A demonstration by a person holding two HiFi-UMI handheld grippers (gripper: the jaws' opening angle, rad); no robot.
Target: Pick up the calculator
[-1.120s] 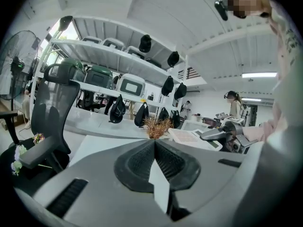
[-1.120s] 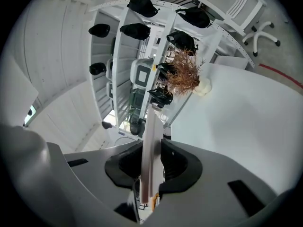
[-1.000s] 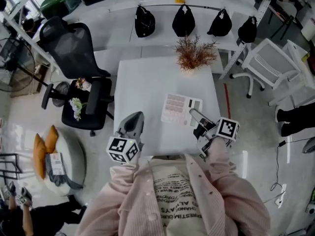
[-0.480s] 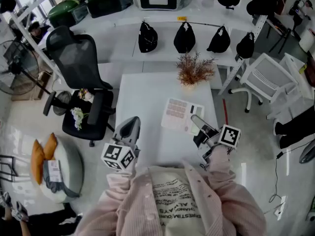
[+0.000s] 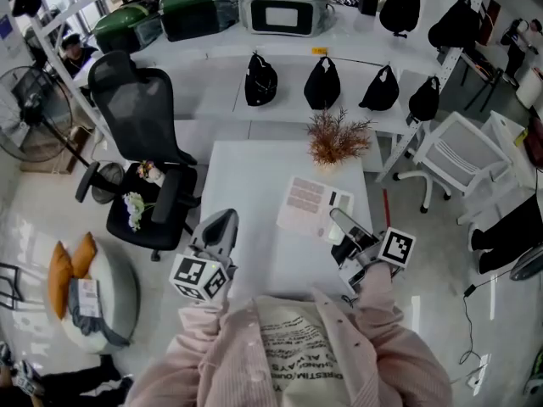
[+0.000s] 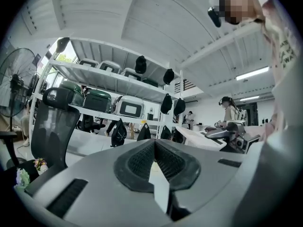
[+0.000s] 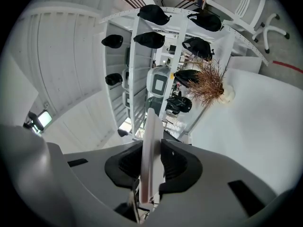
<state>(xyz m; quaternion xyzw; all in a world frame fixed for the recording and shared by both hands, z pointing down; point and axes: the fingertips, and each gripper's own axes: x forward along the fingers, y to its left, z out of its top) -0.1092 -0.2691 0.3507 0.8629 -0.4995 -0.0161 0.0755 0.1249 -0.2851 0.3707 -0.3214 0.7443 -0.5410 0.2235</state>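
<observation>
1. Right now the right gripper point(image 5: 339, 220) is clamping the calculator point(image 5: 307, 202) by its near right edge. In the right gripper view the thin slab is standing edge-on between the two pads point(image 7: 179, 161), which are pressing on both its faces, closed only to its thickness.
2. The calculator is sitting over the right half of the white tabletop point(image 5: 250, 185), keys facing up, reaching away from the gripper toward the dried plant point(image 5: 338, 138). From the head view I cannot tell whether it is clear of the surface.
3. The left gripper point(image 5: 219, 225) is hovering by the tabletop's left front edge, well apart from the calculator, its jaws closed tip to tip on nothing.
4. The step in hand is, I am judging, the lift. With the hold on one edge only, the far end is likely wanting to sag, so the rise is best taken slowly and straight up, with no roll of the wrist, so the slab is lying flat throughout.
5. The squeeze needs holding constant, since a smooth plastic case gripped at its rim could be pivoting or slipping out once the pads are easing off.
6. The plant is standing near the far end, so forward drift is worth avoiding.
7. The left gripper is best kept aside, or brought under the free end if the calculator is drooping.
</observation>
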